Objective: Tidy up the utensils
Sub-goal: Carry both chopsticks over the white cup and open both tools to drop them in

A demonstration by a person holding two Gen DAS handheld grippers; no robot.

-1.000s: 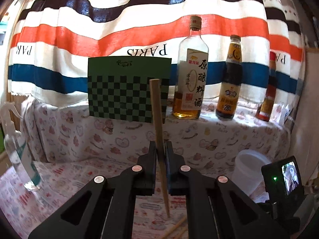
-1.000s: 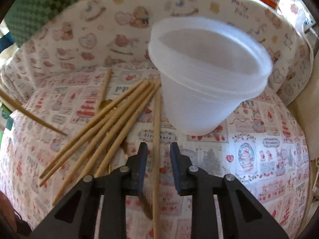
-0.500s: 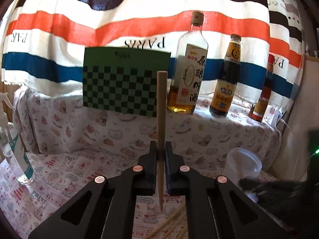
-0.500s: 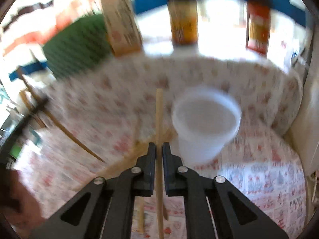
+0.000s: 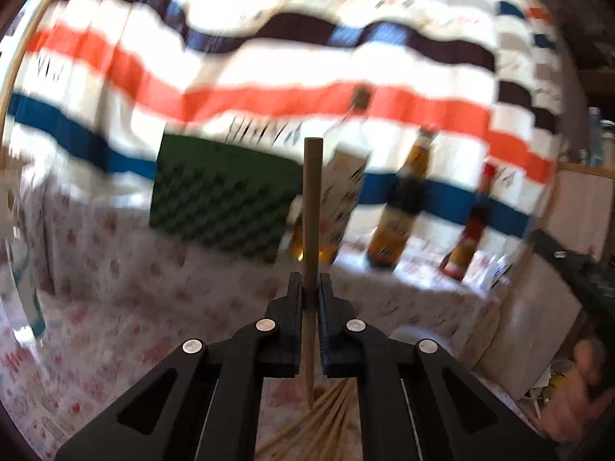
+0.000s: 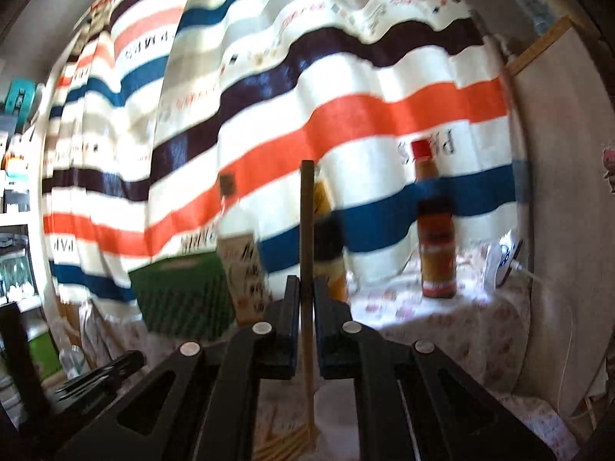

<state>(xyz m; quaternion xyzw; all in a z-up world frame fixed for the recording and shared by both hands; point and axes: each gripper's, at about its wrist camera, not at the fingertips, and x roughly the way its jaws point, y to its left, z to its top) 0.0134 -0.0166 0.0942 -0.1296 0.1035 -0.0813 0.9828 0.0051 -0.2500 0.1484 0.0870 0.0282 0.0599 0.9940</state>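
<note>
1 chopstick (image 5: 310, 207) is clamped upright in the left gripper (image 5: 310, 307). Another chopstick (image 6: 306, 230) is clamped upright in the right gripper (image 6: 306, 299). More chopsticks (image 5: 326, 415) are seen on the table (image 5: 115, 326) below.

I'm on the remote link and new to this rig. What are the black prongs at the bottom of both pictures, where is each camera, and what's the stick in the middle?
No robot arm here: a person holds a two-finger gripper in each hand, and each carries a fisheye camera looking forward along its fingers. The black prongs are those fingers.

In the left wrist view, the left gripper is shut on a wooden chopstick, held upright. Below it, loose chopsticks lie on the patterned tablecloth.

In the right wrist view, the right gripper is shut on its own chopstick, also upright, with more loose ones underneath.

Behind stand sauce bottles, a green checkered board and a striped curtain. Both pictures are motion-blurred, so fine detail is unreliable.
</note>
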